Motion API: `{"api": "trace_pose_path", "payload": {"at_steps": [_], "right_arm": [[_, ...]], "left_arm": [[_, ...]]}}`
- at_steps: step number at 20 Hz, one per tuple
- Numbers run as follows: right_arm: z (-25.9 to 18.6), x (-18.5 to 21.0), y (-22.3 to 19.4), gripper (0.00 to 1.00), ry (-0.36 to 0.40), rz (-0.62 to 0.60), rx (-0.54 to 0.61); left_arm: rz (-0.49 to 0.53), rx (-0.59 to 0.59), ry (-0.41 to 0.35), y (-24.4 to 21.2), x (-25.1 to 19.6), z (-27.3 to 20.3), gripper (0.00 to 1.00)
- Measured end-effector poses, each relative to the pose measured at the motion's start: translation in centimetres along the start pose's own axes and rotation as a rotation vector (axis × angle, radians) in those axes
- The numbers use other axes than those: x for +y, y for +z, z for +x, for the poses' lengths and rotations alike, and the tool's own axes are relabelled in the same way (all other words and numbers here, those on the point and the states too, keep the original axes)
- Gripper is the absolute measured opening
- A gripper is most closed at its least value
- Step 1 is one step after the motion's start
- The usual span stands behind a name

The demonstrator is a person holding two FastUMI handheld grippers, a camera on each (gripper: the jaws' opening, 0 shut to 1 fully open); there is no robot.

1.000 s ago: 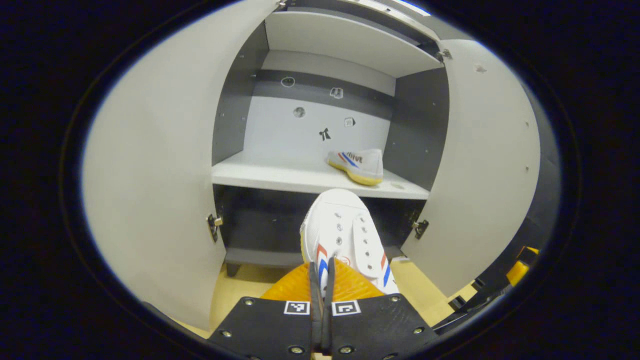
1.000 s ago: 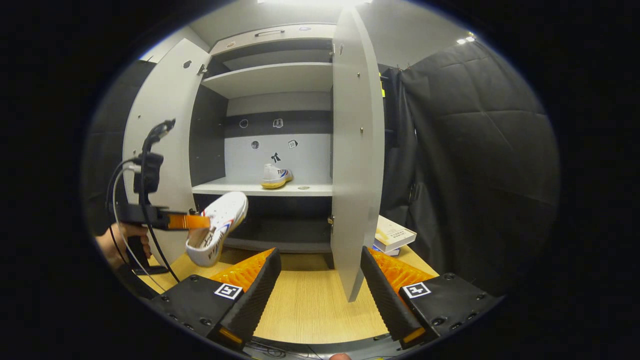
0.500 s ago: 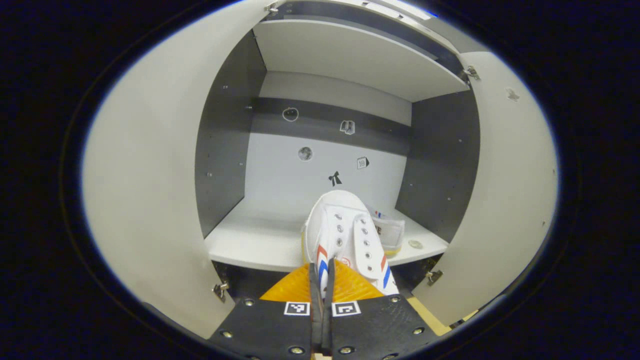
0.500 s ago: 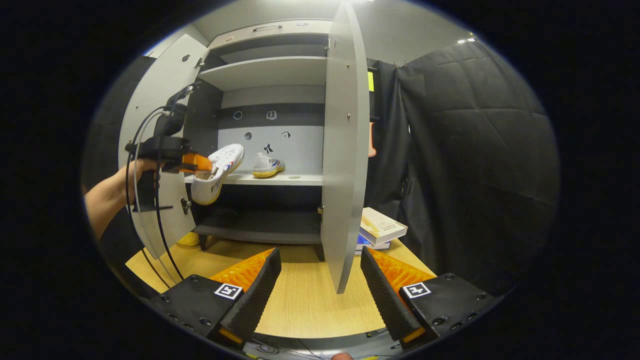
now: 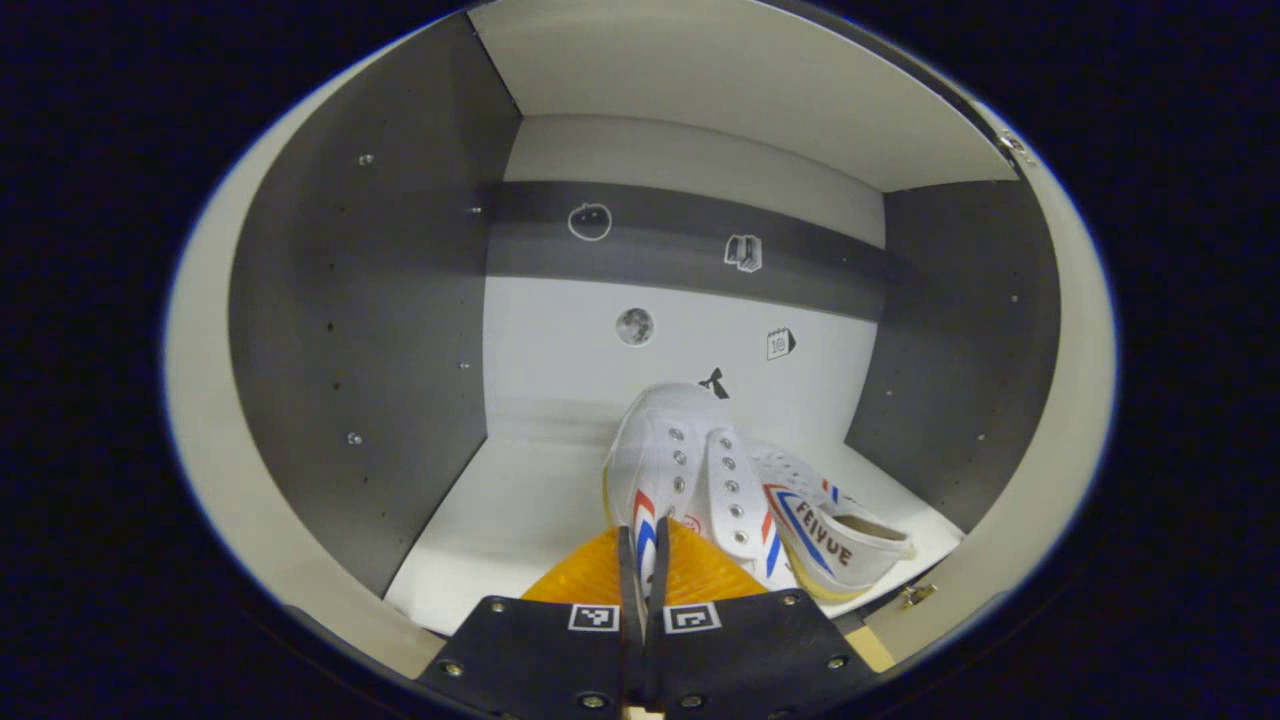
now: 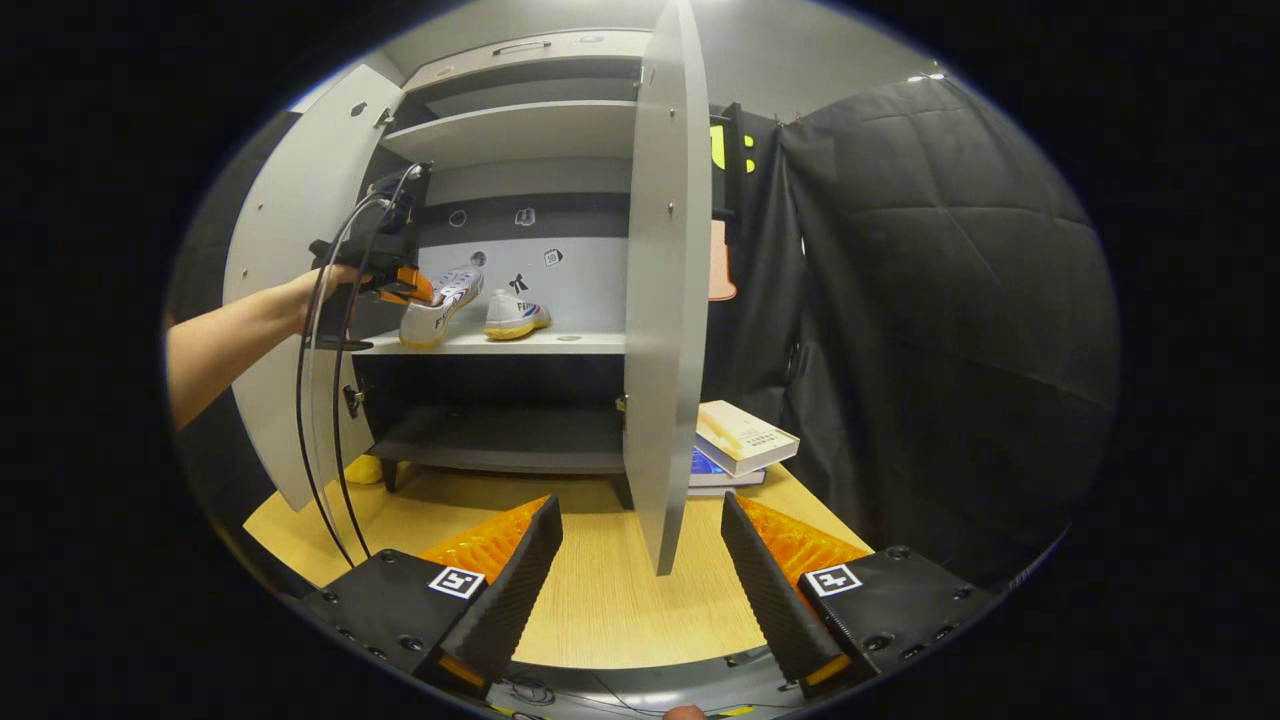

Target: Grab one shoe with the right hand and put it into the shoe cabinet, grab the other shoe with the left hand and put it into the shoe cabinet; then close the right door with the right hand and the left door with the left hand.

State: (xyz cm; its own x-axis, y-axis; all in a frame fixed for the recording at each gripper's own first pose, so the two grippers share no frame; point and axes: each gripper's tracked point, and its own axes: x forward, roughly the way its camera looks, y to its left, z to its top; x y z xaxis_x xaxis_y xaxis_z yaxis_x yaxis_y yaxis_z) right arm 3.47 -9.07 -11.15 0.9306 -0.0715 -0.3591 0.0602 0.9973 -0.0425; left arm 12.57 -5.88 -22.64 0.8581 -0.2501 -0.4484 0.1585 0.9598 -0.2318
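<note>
Pale wood flooring (image 6: 600,590) runs under the shoe cabinet (image 6: 520,130), with black quilted cloth (image 6: 930,300) hanging at three o'clock in my right gripper view. Both cabinet doors stand open: the left door (image 6: 290,270) swung out at nine o'clock, the right door (image 6: 660,280) edge-on near the centre of that view. Beside the right door's foot, a small stack of books (image 6: 745,445) lies on the floor.

My left gripper (image 5: 641,560) is pinching one white shoe (image 5: 690,470) by its upper edge, fingers pressed together on the fabric, toe pointing toward twelve o'clock into the middle compartment. From my right gripper view I see that same left gripper (image 6: 400,285), held by a bare forearm (image 6: 230,340), with the held shoe (image 6: 435,310) tilted, its sole at the front edge of the white shelf (image 6: 590,342); I cannot tell whether it touches. The second shoe (image 5: 830,525) sits on that shelf just beside the held one, at four o'clock from it in my left gripper view; I also see it on the shelf (image 6: 515,315) from the right side. Small stickers (image 5: 635,326) dot the back panel.

My right gripper (image 6: 640,540) hangs low over the floor, well apart from the cabinet, fingers spread wide with nothing between them.
</note>
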Motion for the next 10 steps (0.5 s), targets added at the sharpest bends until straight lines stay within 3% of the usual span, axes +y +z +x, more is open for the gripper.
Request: {"api": "trace_pose_path", "payload": {"at_steps": [1,3,4,10], "right_arm": [[0.0,-0.2,-0.3,1.00,-0.006,-0.007,0.007],[-0.1,-0.5,-0.6,0.96,-0.011,-0.013,0.018],[-0.2,-0.6,-0.6,1.00,-0.014,-0.013,0.019],[-0.2,-0.8,0.1,1.00,-0.014,-0.013,0.002]], "left_arm": [[-0.023,0.017,-0.009,0.2,-0.1,0.3,0.02],[-0.060,0.059,-0.017,-0.4,0.2,1.0,0.01],[-0.056,0.075,-0.008,-0.6,0.3,1.3,0.02],[-0.082,0.077,0.041,-1.0,0.6,1.7,0.01]]}}
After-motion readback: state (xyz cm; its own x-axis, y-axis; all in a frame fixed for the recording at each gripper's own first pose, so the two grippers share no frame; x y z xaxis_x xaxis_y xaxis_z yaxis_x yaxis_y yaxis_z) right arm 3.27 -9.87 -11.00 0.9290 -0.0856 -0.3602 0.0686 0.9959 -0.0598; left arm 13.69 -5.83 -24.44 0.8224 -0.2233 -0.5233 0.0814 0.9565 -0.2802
